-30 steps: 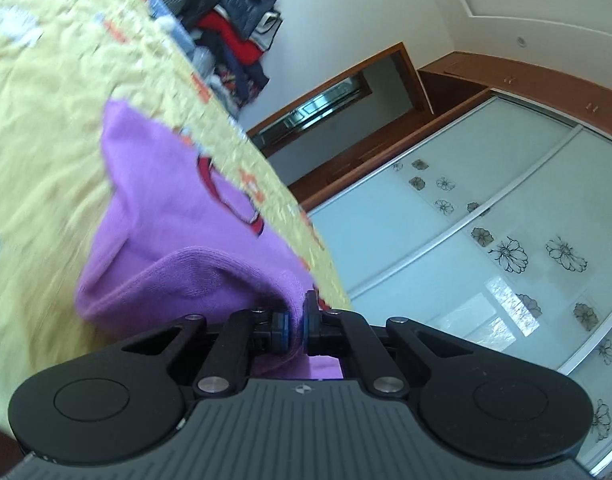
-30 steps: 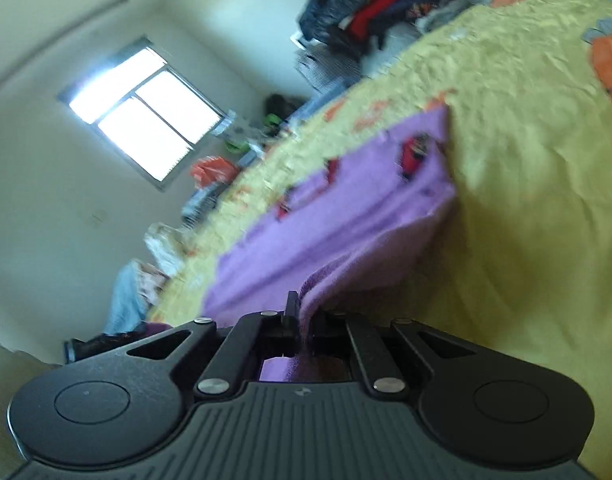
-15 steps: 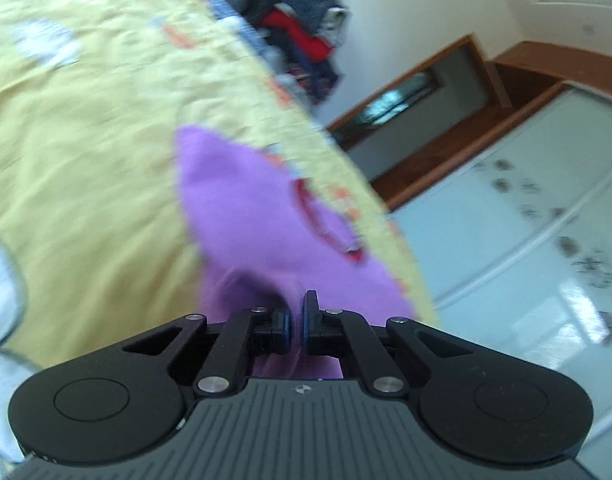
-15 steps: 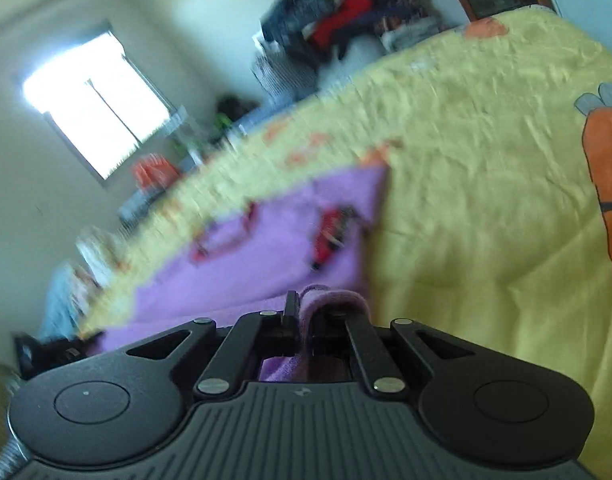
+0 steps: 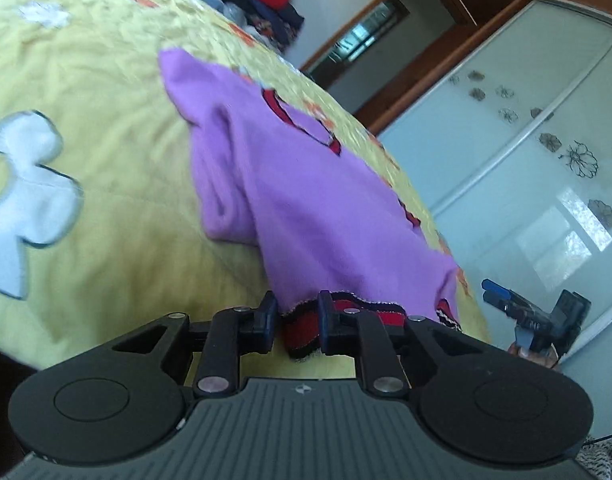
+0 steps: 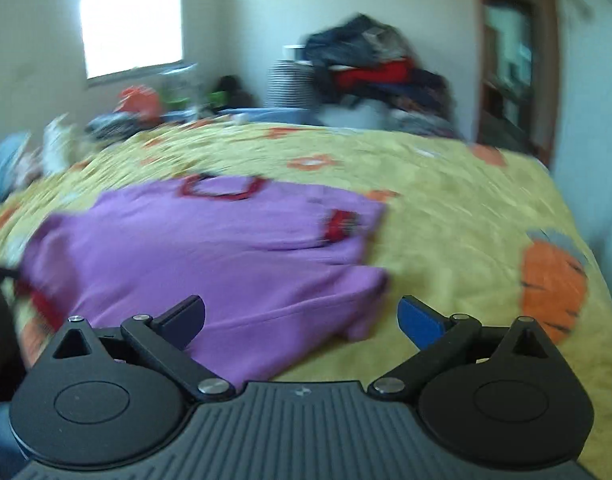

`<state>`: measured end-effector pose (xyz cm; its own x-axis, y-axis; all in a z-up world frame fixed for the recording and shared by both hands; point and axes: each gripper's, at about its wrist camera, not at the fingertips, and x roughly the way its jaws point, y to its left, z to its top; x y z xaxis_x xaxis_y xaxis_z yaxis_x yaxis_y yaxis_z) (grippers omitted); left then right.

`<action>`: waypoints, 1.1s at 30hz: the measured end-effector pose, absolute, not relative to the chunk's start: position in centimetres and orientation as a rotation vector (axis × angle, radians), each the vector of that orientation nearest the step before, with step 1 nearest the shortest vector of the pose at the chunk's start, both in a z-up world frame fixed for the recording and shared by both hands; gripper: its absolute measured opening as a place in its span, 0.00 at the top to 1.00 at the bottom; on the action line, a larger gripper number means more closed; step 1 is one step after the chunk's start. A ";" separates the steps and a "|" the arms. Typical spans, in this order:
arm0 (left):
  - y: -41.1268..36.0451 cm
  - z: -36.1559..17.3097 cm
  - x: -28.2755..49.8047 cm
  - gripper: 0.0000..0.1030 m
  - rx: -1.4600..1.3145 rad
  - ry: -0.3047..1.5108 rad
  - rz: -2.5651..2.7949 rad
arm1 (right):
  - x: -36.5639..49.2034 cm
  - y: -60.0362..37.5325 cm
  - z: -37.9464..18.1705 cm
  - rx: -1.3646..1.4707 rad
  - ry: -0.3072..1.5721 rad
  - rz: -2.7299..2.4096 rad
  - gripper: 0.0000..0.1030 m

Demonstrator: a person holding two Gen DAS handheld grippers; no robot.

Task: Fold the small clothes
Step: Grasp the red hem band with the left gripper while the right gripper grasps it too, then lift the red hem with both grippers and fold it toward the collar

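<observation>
A small purple sweater (image 6: pixel 210 256) with red trim at collar, cuffs and hem lies spread on the yellow bedspread (image 6: pixel 458 216). In the left wrist view the sweater (image 5: pixel 306 200) stretches away from my left gripper (image 5: pixel 296 322), whose jaws stand slightly apart with the red hem band (image 5: pixel 302 330) lying between them. My right gripper (image 6: pixel 302 320) is wide open and empty, hovering just above the sweater's near edge. It also shows in the left wrist view (image 5: pixel 534 316) at the right, beyond the sweater's corner.
The bedspread (image 5: pixel 86 80) has white flower and orange carrot (image 6: pixel 554 284) patches. A pile of dark and red clothes (image 6: pixel 370 68) sits at the bed's far end. A glass-door wardrobe (image 5: pixel 546 140) stands beside the bed. A window (image 6: pixel 130 16) is on the far wall.
Both grippers brought the sweater down onto the bed. The right gripper opened wide and let go. The left gripper's jaws parted a little around the red hem.
</observation>
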<state>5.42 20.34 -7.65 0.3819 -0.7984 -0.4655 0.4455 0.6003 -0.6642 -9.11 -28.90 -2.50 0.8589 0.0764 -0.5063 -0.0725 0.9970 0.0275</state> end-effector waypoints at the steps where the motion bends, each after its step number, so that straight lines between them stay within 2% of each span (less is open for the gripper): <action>1: 19.9 -7.8 5.4 0.81 -0.479 0.857 -0.851 | -9.2 -27.8 -2.6 -0.023 0.536 0.092 0.00; 3: 18.5 -8.0 5.3 0.84 -0.458 0.863 -0.889 | -8.8 -25.5 -3.0 -0.088 0.558 0.125 0.00; 5: 17.5 -8.3 5.7 0.96 -0.461 0.883 -0.899 | -8.4 -23.7 -3.6 -0.133 0.582 0.142 0.00; 8: 17.4 -8.8 5.5 0.96 -0.473 0.902 -0.911 | -7.7 -22.0 -5.3 -0.193 0.641 0.213 0.04; 9: 17.6 -8.9 5.4 0.96 -0.478 0.903 -0.910 | -7.4 -21.9 -5.8 -0.213 0.659 0.201 0.24; 10: 17.9 -9.0 5.2 0.96 -0.490 0.902 -0.909 | -7.2 -22.3 -6.3 -0.184 0.683 0.210 0.59; 11: 18.2 -9.1 5.0 0.96 -0.502 0.903 -0.906 | -7.3 -23.1 -6.3 -0.122 0.688 0.235 0.68; 12: 18.6 -9.1 4.8 0.96 -0.512 0.903 -0.898 | -7.3 -23.5 -6.1 -0.129 0.691 0.195 0.88; 13: 19.0 -9.1 4.6 0.96 -0.522 0.900 -0.892 | -7.6 -24.0 -5.9 -0.175 0.682 0.153 0.91; 18: 20.7 -9.4 3.4 0.96 -0.571 0.898 -0.890 | -10.9 -29.2 -4.9 -0.018 0.698 0.014 0.90; 20: 21.0 -9.8 3.1 0.96 -0.575 0.902 -0.898 | -12.5 -31.4 -5.6 0.162 0.722 0.046 0.80; 21: 21.0 -10.1 3.2 0.96 -0.587 0.910 -0.904 | -12.9 -32.1 -5.9 0.218 0.730 0.038 0.65; 22: 21.0 -10.2 3.3 0.96 -0.598 0.912 -0.918 | -13.4 -32.6 -6.1 0.257 0.714 0.032 0.46; 24: 20.6 -10.2 3.5 0.96 -0.604 0.909 -0.922 | -13.9 -33.4 -6.0 0.329 0.673 0.042 0.22; 25: 20.4 -10.2 3.6 0.96 -0.607 0.914 -0.930 | -14.0 -33.6 -6.0 0.362 0.653 0.044 0.21; 26: 20.3 -10.2 3.6 0.95 -0.609 0.912 -0.942 | -13.8 -33.9 -6.1 0.394 0.640 0.062 0.21; 28: 20.1 -10.1 3.6 0.88 -0.608 0.907 -0.949 | -13.4 -34.0 -6.4 0.415 0.610 0.104 0.21; 30: 19.9 -10.0 3.5 0.88 -0.601 0.908 -0.939 | -12.5 -33.5 -6.7 0.370 0.621 0.118 0.22; 32: 19.6 -10.2 3.5 0.90 -0.601 0.916 -0.928 | -11.9 -32.8 -6.8 0.342 0.645 0.129 0.45; 33: 19.5 -10.2 3.6 0.96 -0.599 0.921 -0.924 | -11.8 -32.4 -6.8 0.315 0.663 0.117 0.79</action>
<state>3.56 19.49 -10.25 0.2857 -0.8693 -0.4034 0.4066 0.4911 -0.7704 -11.82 -32.41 -6.79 0.7836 0.2060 -0.5861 -0.0065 0.9461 0.3238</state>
